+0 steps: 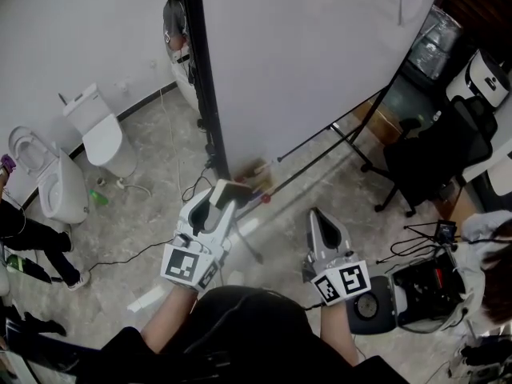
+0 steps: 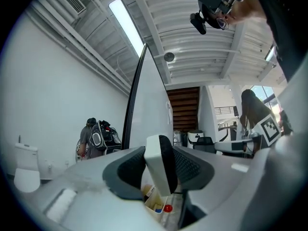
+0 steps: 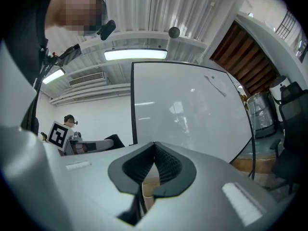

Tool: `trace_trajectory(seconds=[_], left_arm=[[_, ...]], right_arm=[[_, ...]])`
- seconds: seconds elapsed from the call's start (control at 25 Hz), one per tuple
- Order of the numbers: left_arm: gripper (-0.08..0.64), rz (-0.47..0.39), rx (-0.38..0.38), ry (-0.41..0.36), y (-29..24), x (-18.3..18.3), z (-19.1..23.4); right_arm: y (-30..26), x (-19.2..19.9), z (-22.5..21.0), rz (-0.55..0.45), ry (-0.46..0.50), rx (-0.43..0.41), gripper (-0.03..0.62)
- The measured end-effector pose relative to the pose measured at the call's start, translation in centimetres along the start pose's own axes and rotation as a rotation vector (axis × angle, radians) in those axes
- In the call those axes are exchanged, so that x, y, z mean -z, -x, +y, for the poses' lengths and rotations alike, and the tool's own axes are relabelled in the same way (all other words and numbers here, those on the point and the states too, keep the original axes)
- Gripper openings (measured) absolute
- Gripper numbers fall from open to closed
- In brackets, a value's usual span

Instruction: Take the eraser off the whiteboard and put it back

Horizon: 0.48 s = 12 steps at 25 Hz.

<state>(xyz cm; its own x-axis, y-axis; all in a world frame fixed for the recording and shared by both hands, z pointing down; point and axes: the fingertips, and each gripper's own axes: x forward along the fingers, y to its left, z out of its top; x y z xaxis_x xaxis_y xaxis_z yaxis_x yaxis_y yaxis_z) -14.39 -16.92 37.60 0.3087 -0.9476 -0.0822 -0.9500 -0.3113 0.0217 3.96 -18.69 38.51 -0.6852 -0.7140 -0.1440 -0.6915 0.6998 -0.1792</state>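
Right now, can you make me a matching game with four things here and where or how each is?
1 eraser
2 right gripper
3 whiteboard
4 closed-lid toilet

a jaws together, empty
b on the floor by the wall
c upright, black-edged
d between the jaws of the left gripper

Pairs: 1-d, 2-a, 3-c, 4-b

Light: we are seeing bright, even light coming from a ceiling strip lamp [image 2: 126, 25].
Glare: we are noticing pale reflections lying on the whiteboard [image 3: 192, 105].
Distortion: we are getting fisheye bending and black corners in both gripper views.
Blur: we are finding the nearest foreground going soft.
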Motion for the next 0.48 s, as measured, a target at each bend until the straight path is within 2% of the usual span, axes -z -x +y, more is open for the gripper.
trace_trajectory(seconds=[0.48], left_arm=[[0.178, 0.007, 0.004, 0.007, -0.56, 0.38, 0.01]], right_arm=[[0.39, 0.07, -0.40, 0.002, 0.007, 0.016, 0.009]])
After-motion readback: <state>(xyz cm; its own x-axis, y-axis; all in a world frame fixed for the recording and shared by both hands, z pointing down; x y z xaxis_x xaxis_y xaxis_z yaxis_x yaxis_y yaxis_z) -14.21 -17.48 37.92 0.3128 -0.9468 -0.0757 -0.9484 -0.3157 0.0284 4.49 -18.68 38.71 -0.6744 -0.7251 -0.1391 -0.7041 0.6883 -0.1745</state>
